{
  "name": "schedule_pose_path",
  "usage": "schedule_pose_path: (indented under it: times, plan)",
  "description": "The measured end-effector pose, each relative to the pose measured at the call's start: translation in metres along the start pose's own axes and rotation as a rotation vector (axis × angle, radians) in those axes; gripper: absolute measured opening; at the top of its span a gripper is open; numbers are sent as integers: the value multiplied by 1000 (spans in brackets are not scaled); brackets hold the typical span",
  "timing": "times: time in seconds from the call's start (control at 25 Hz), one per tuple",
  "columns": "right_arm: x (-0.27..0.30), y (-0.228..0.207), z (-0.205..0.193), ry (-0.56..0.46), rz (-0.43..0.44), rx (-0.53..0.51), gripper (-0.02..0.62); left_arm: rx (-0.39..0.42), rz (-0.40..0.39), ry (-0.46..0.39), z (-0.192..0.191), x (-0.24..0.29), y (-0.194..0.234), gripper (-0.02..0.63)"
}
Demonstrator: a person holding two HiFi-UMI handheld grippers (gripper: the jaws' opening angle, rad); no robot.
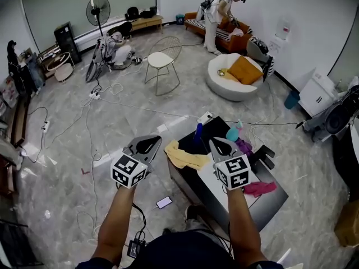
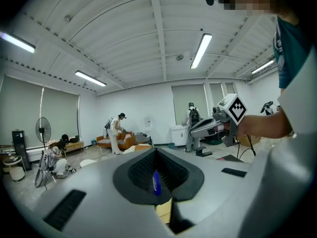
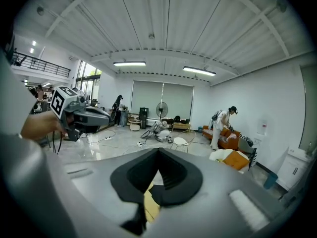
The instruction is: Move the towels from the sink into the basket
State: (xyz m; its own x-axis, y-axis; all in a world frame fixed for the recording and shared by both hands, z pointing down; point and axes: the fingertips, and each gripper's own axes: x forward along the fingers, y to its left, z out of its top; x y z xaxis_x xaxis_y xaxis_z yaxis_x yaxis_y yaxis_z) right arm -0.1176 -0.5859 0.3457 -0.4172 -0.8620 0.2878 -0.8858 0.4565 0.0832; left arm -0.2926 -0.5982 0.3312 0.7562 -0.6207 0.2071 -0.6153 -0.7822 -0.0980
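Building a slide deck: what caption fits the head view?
Left gripper and right gripper, both shut and empty, held out near a dark counter bearing a yellow towel and a pink towel.

A white wire chair (image 1: pixel 162 60) stands out in the open on the grey marbled floor (image 1: pixel 67 167). Behind it and to its left, a pedestal fan (image 1: pixel 98 10) stands by the window blinds. A person (image 1: pixel 116 48) sits low on the floor between the fan and the chair. Just right of the chair is a round white lounge seat (image 1: pixel 221 86) with an orange cushion (image 1: pixel 244 70) on it. Beyond that, a second person (image 1: pixel 216 13) bends over an orange sofa (image 1: pixel 197 24). Cables (image 1: pixel 92 128) trail over the floor on the chair's near left, a white power strip (image 1: pixel 94 95) among them. A phone (image 1: pixel 164 202) lies on the floor well to the near side of the chair. Far to the chair's right, a teal bin (image 1: pixel 291 100) stands by the wall.
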Motion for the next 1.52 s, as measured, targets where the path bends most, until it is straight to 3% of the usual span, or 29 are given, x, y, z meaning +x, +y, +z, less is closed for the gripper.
schedule_pose_path:
  times: [0.8, 1.52]
  plan:
    - [93, -56, -135, 180, 80, 110, 9, -131, 4, 236, -149, 120, 45, 6]
    - [147, -45, -295, 417, 199, 252, 11, -275, -56, 466, -308, 191, 53, 25]
